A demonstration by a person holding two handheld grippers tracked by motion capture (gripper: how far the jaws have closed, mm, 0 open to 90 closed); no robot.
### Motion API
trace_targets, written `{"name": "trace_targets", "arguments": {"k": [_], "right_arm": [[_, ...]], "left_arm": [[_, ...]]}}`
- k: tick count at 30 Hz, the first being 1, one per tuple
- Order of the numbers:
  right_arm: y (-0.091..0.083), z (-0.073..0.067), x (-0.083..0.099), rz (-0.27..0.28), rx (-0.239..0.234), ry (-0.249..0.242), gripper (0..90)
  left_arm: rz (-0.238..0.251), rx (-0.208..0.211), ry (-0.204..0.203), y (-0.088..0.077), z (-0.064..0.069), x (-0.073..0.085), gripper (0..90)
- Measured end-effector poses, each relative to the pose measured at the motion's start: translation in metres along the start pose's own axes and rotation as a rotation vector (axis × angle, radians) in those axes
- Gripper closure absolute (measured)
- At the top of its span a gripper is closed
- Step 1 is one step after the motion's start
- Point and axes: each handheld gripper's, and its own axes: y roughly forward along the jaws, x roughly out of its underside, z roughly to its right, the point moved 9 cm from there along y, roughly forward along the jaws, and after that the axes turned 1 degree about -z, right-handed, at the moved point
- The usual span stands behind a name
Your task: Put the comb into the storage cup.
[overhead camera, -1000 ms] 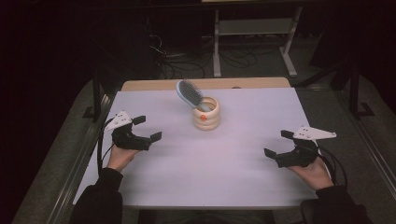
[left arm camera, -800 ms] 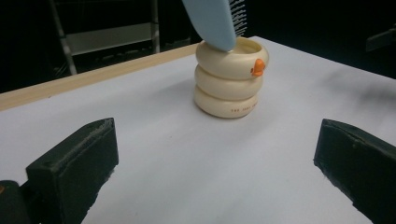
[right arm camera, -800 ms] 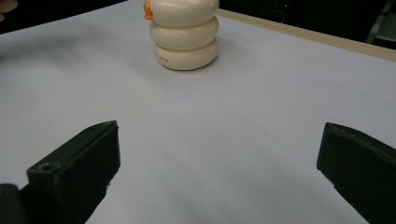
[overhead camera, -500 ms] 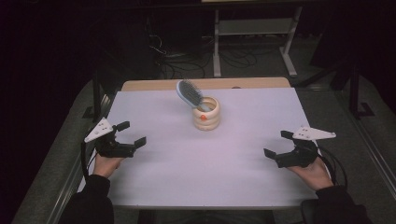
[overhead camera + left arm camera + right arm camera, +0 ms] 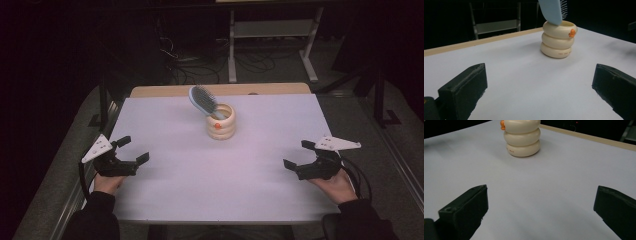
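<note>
A cream ribbed holder (image 5: 222,123) with a small orange mark stands near the back middle of the white table (image 5: 210,170). A light blue hairbrush (image 5: 202,100) leans out of it toward the back left. The holder (image 5: 557,40) and the brush (image 5: 552,10) appear ahead in the left gripper view; the holder (image 5: 522,138) appears ahead in the right gripper view. My left gripper (image 5: 131,149) rests open at the table's left edge, nothing between its jaws. At the right front my right gripper (image 5: 299,155) is open and empty too.
A wooden strip (image 5: 220,90) runs along the table's far edge. Behind it on the dark floor stand a metal frame (image 5: 270,35) and loose cables (image 5: 190,70). Dark rails flank both table sides.
My left gripper has drawn back toward the front left edge of the table over the last second. The right gripper, the holder and the brush have stayed in place.
</note>
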Motion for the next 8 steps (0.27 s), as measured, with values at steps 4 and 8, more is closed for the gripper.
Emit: {"name": "trace_targets", "arguments": {"k": [4, 8], "right_arm": [[-0.0004, 0.0004, 0.0014, -0.002, 0.004, 0.006, 0.0], [0.0004, 0.0003, 0.0027, -0.007, -0.001, 0.009, 0.0]], "left_arm": [[-0.001, -0.009, -0.002, -0.0055, -0.0014, 0.0036, 0.0], [-0.002, -0.004, -0.004, -0.0064, -0.0004, 0.0035, 0.0]]}}
